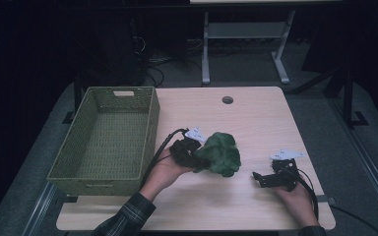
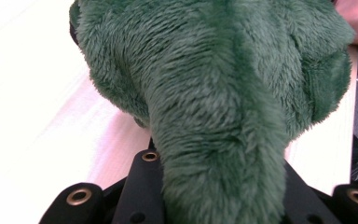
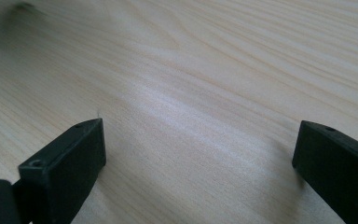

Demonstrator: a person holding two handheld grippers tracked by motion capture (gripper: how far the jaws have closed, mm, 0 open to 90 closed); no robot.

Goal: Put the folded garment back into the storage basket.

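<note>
left gripper (image 1: 195, 158) clamped on a green plush toy (image 1: 220, 153). in the left gripper view a long furry part of the toy (image 2: 219, 140) runs down between the two black jaws and hides their tips; the bulk of the toy bulges out ahead of them. what kind of toy it is cannot be told from these pictures: dark green, shaggy pile, rounded mass with a narrower limb or tail in the grip.

in the high view the toy sits at the middle of the light wooden table (image 1: 256, 118), toward the near half, just right of the left hand (image 1: 170, 167) that carries the gripper. a faint shadow lies on the tabletop under the toy; whether it touches the wood or hangs clear cannot be told.

green woven basket (image 1: 104, 135) stands on the left side of the table, long side running front to back, near the left hand but apart from it. nothing seen inside.

right gripper (image 1: 263, 178) rests low over the near right part of the table, well apart from the toy, held by the right hand (image 1: 295, 196). the right gripper view has both jaws spread wide with bare wood grain (image 3: 191, 93) between them, gripping nothing.

small round cable hole (image 1: 227, 100) near the far edge of the table.
</note>
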